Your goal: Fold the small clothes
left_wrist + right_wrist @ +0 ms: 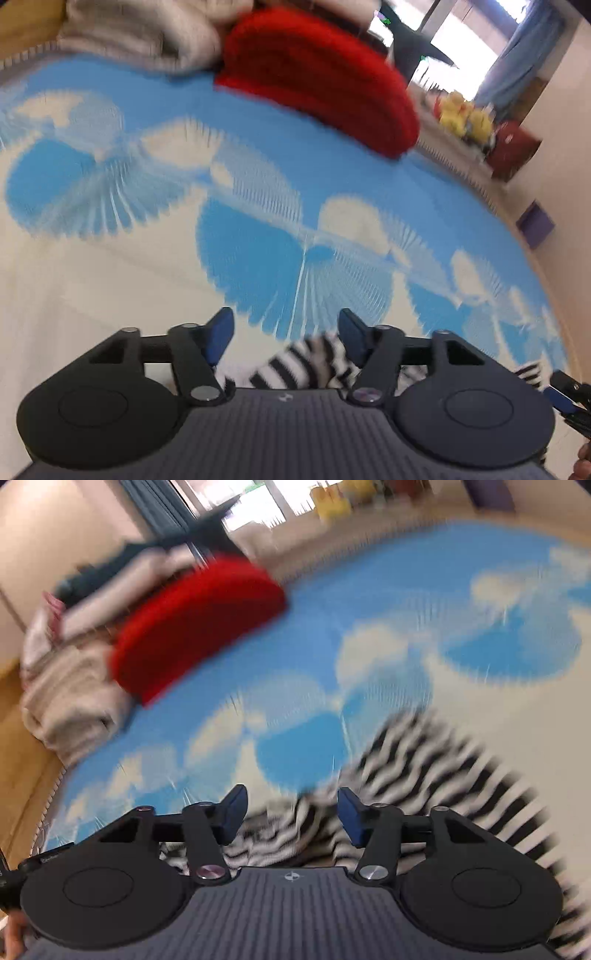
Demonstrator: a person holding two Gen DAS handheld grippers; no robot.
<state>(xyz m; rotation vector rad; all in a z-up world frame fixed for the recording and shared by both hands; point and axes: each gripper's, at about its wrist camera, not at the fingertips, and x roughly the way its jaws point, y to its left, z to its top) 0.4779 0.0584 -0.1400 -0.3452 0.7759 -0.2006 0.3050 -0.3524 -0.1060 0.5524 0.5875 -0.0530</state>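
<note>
Both views are motion-blurred. Black-and-white striped garment (pixel 417 760) lies rumpled on the blue-and-white cloud-print bed sheet (pixel 258 240), at 6 o'clock in the left wrist view and from 6 to 3 o'clock in the right.

Left gripper (pixel 286 334): jaws apart, striped cloth under the gap, pads not pressing it. Right gripper (pixel 290 814): jaws apart too, cloth below, nothing pinched. Likely both hover at one edge to pick it up as a pair, keeping the fold line straight.

Red folded cloth (pixel 321 77) at 12 o'clock, beige blanket (pixel 66 694) beside it, well apart from the garment, so the working patch is free.
</note>
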